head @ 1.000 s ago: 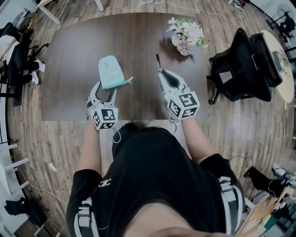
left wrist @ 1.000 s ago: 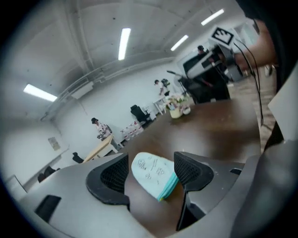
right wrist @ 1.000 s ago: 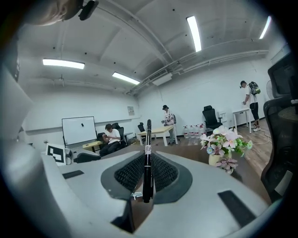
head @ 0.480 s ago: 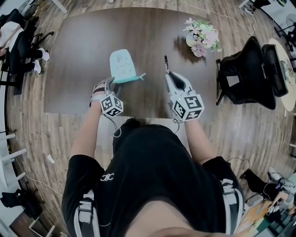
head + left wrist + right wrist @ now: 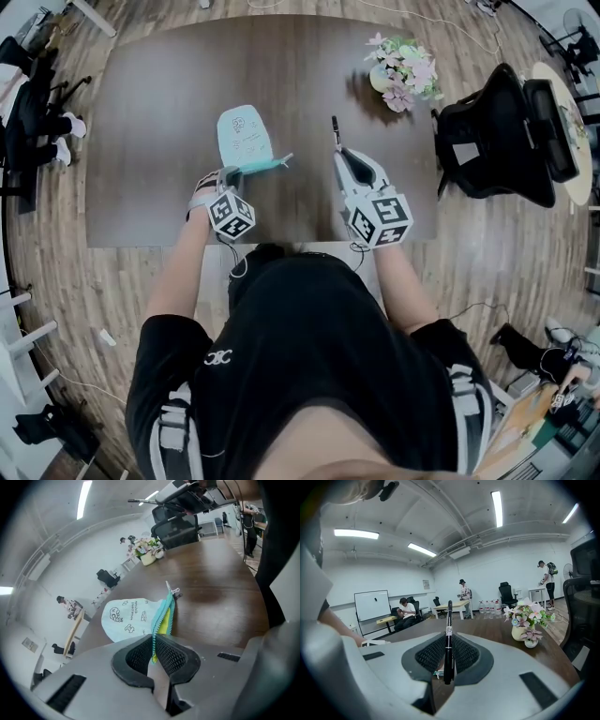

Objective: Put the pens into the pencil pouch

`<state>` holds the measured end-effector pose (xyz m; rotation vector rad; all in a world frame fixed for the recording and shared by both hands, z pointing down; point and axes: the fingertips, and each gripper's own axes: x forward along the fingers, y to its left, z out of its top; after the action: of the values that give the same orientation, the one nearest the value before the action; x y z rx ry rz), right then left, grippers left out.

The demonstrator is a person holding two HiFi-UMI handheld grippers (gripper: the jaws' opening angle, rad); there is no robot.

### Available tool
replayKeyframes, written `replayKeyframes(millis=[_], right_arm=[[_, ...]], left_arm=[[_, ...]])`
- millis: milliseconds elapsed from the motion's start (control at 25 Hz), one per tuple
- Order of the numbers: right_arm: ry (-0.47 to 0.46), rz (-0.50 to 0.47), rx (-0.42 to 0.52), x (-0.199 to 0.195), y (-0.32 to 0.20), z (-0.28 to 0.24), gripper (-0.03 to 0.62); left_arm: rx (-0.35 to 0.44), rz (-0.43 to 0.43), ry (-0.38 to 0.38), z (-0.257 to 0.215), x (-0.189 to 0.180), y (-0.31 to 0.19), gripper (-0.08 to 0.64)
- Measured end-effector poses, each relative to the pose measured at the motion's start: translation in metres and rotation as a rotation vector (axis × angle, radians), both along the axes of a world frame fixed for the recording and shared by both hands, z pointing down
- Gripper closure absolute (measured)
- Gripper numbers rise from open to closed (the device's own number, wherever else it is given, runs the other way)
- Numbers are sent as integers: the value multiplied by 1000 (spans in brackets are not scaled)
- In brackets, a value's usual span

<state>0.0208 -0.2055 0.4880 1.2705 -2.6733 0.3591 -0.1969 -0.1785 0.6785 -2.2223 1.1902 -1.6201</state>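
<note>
Lengthwise, pen (image 5: 334, 131) along right gripper (image 5: 344, 156)

Flower vase (image 5: 403, 73), black office chair (image 5: 489, 141)

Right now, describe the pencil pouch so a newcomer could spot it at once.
On the dark wooden table, look left of centre, opposite the flower vase. The pencil pouch lies there, its near edge in the left gripper, whose jaws have just been closing on it. It alone is pale mint fabric with doodle prints, a teal zipper and yellow lining.
</note>
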Motion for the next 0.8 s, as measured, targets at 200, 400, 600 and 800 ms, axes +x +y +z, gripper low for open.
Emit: replayKeyframes(millis=[200, 400, 600, 800], right_arm=[[-2, -26, -28, -13, 4, 10, 548], [-10, -101, -120, -30, 23, 30, 548], [27, -178, -298, -40, 44, 68, 548], [-2, -215, -510, -45, 56, 105, 548]], left_arm=[[-57, -72, 168, -23, 13, -6, 545], [-119, -144, 393, -49, 33, -10, 545], [-139, -193, 525, -65, 49, -20, 545], [-114, -184, 596, -83, 65, -28, 545]])
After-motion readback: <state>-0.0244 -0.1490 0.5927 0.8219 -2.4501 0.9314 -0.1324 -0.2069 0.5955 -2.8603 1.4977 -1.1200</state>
